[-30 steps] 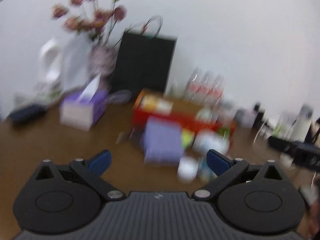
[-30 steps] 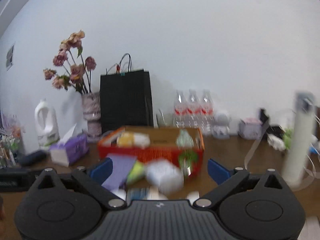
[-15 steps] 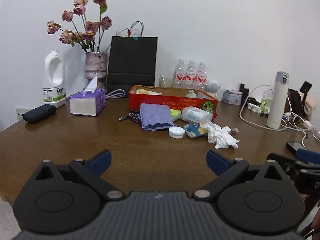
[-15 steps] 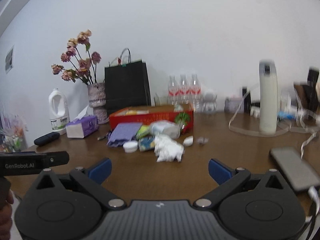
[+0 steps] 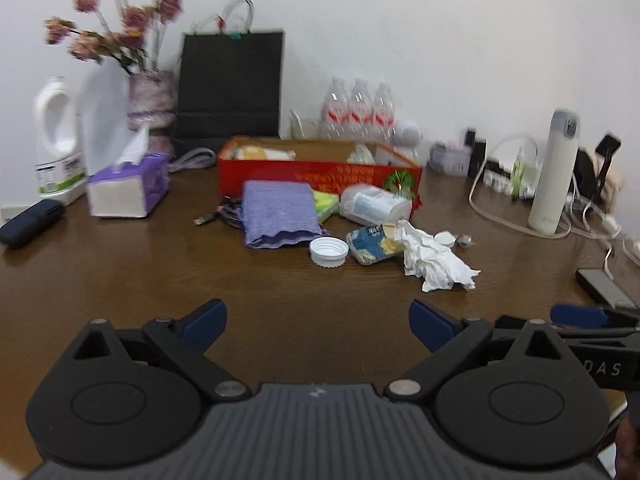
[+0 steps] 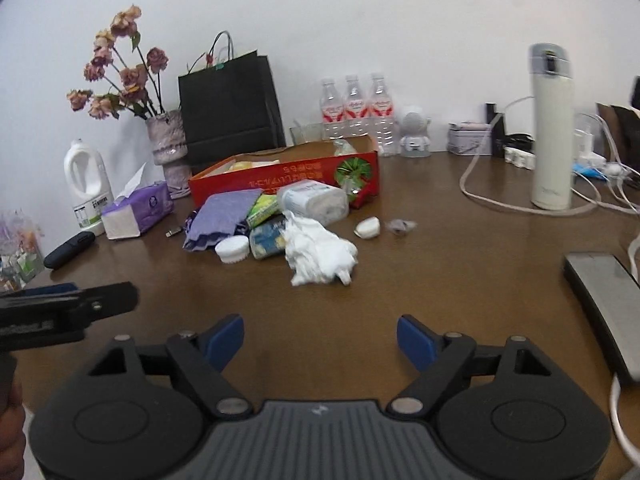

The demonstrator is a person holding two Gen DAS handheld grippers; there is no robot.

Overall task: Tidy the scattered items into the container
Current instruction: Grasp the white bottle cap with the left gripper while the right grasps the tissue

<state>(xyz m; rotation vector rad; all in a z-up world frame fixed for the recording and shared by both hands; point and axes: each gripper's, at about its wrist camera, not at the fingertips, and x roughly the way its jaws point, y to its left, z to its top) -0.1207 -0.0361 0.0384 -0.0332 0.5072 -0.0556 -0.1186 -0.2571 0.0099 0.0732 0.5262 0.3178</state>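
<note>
A red cardboard box stands open at the table's middle with some items inside. In front of it lie a purple cloth, a white jar lid, a blue-yellow packet, a crumpled white tissue, a white roll pack, a green-yellow packet and a small white cap. My left gripper and my right gripper are both open and empty, well short of the items.
A purple tissue box, white jug, flower vase, black bag and water bottles line the back. A white thermos, cables and a phone sit at the right. A black case lies left.
Both grippers have moved forward and lower toward the pile of items on the table. Both stay open and empty.
</note>
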